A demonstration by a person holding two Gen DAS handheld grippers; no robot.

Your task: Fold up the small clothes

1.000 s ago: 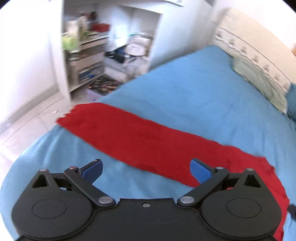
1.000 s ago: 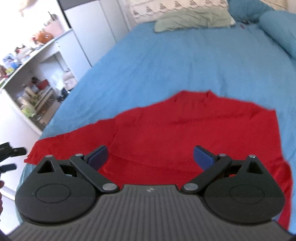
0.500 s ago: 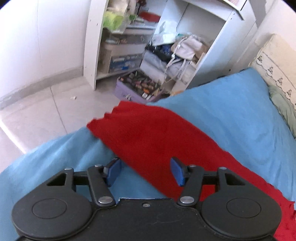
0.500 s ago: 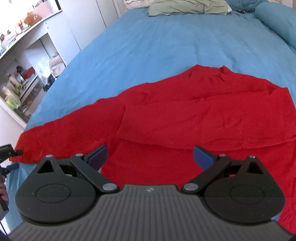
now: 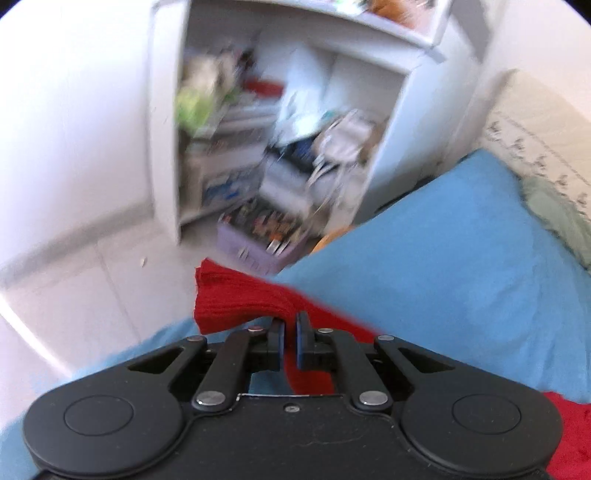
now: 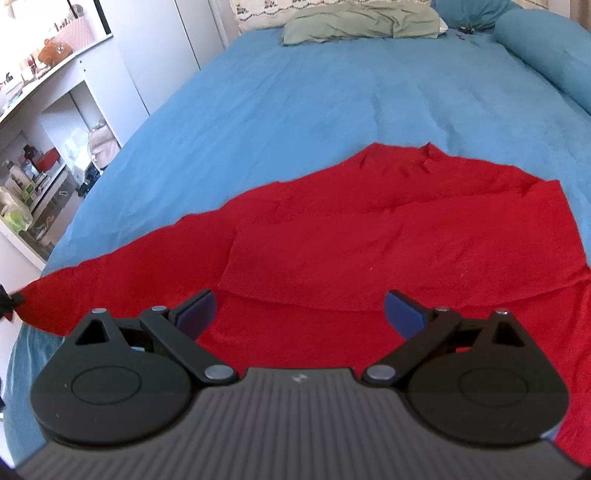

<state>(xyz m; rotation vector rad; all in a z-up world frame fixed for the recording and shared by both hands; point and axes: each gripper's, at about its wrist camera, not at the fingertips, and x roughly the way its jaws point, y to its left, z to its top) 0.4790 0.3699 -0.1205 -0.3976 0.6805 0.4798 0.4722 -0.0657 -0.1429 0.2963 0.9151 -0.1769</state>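
Observation:
A red long-sleeved garment [image 6: 369, 236] lies spread on the blue bed cover [image 6: 314, 92], one side folded over its body. Its long left sleeve runs to the bed's left edge. In the left wrist view my left gripper [image 5: 290, 325] is shut on the end of that red sleeve [image 5: 236, 299], and the cuff bunches up beyond the blue pads. The left gripper's tip [image 6: 9, 301] shows at the far left of the right wrist view, at the sleeve end. My right gripper [image 6: 299, 310] hovers open over the garment's near part with nothing between its fingers.
White shelving [image 5: 288, 122] crammed with bags and boxes stands past the bed's left side, above a purple box [image 5: 258, 240] on the tiled floor. A green pillow [image 6: 362, 18] and a blue bolster [image 6: 543, 48] lie at the head of the bed.
My left gripper moved along the sleeve to its cuff and its jaws went from wide open to shut on the cloth. The right gripper came lower over the garment, then held still.

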